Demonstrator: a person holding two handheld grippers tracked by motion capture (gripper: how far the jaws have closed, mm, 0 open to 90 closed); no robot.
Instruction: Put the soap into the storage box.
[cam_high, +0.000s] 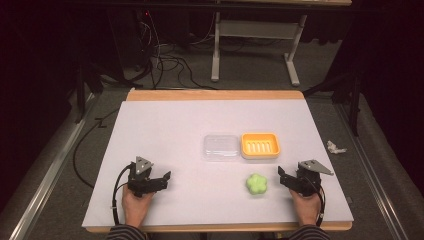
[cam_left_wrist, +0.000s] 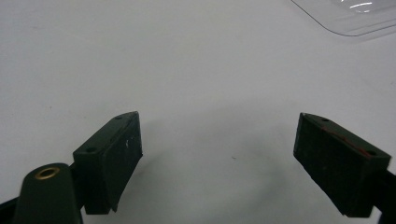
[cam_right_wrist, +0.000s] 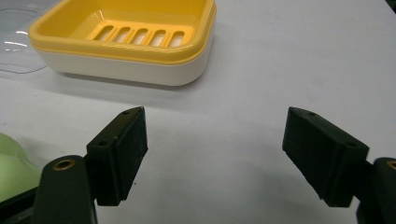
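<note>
Soap (cam_high: 257, 184), pale green and shaped like a small flower, lies on the white table (cam_high: 175, 130) toward the near right. It sits by itself, touched by nothing. Just to its right rests the right gripper (cam_high: 281, 176), held in a person's hand at the near edge, jaws spread wide with nothing between them. In the right gripper view (cam_right_wrist: 215, 154) the two black jaws stand far apart over bare white surface, and a curved edge of the green soap (cam_right_wrist: 11, 163) shows at the lower left, just beside the left jaw but not between the jaws.

Farther from the person, past the soap, stands a yellow soap dish (cam_high: 260, 145) with a slotted floor and a white base. In the right gripper view the dish (cam_right_wrist: 126, 42) sits beyond the jaws, well apart from them. Touching or just beside the dish on its left lies a clear plastic lid (cam_high: 221, 147), flat on the table.

Over at the near left, the left gripper (cam_high: 167, 178) rests on the table in the person's other hand, well apart from the soap and the dish. Its jaws are also released and wide. In the left gripper view (cam_left_wrist: 219, 154) they frame bare white table, and a corner of the clear lid (cam_left_wrist: 355, 18) shows at the far upper right.
</note>
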